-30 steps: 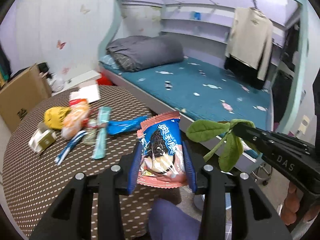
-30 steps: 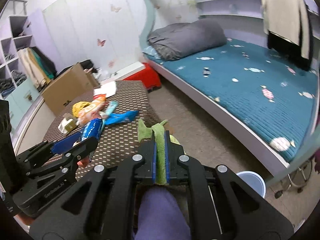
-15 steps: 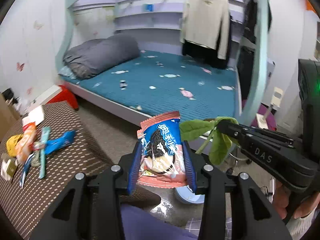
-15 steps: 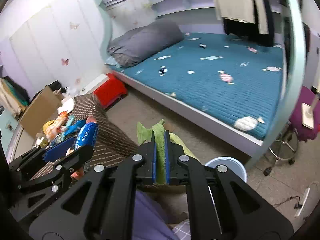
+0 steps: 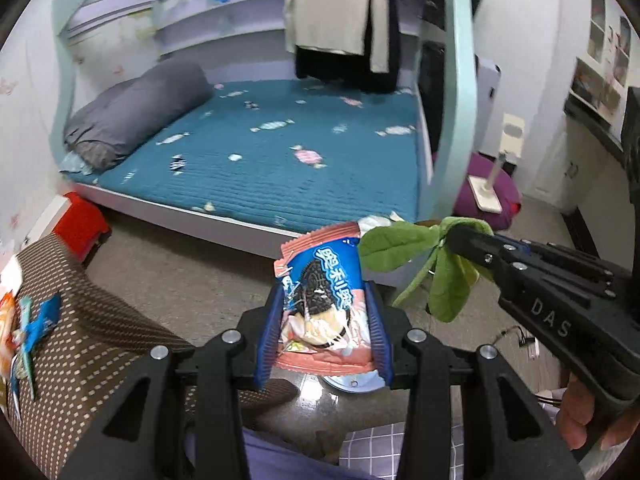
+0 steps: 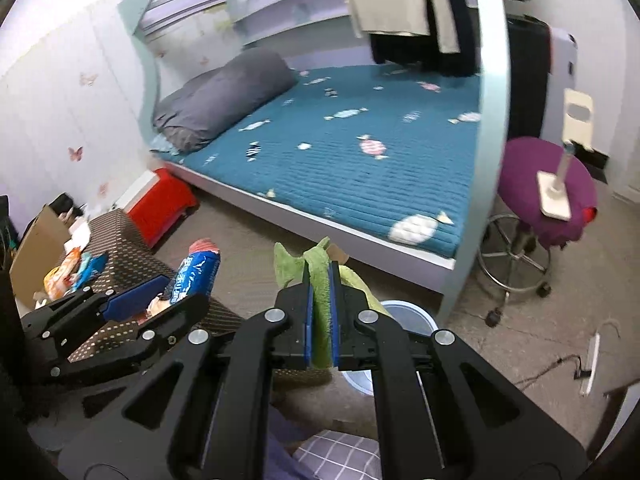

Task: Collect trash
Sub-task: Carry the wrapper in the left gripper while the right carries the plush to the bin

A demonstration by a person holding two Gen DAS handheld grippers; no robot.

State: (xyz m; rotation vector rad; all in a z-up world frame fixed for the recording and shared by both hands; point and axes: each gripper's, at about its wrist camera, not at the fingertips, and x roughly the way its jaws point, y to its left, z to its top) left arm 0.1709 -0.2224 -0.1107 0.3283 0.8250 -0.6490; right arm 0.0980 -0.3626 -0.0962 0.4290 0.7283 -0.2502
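**Carrying a cookie wrapper and a green scrap above the bin**

Gripping a blue and pink cookie wrapper (image 5: 324, 312) by its two sides, the left claw (image 5: 324, 320) holds the pack upright between its blue pads, which press on it. The right claw (image 6: 321, 316) is closed on a limp green leafy scrap (image 6: 316, 280); in the left wrist view the scrap's leaves hang from the claw tips to the right of the wrapper, close beside it.

Below and just beyond both claws stands a round pale blue bin (image 6: 416, 316) on the floor (image 6: 248, 232). Only part of its rim shows in either view, the rest hidden by the claws and what they hold, so what lies inside it cannot be told.

To the left stands a low desk (image 5: 92, 328) with a brown dotted cover. More trash lies on its far end: an orange packet (image 6: 60, 276) and blue wrappers (image 6: 94, 266). A cardboard box (image 6: 36, 240) sits behind the desk, its contents out of sight. A red box (image 6: 164, 200) rests on the floor beside the bed (image 6: 352, 168).
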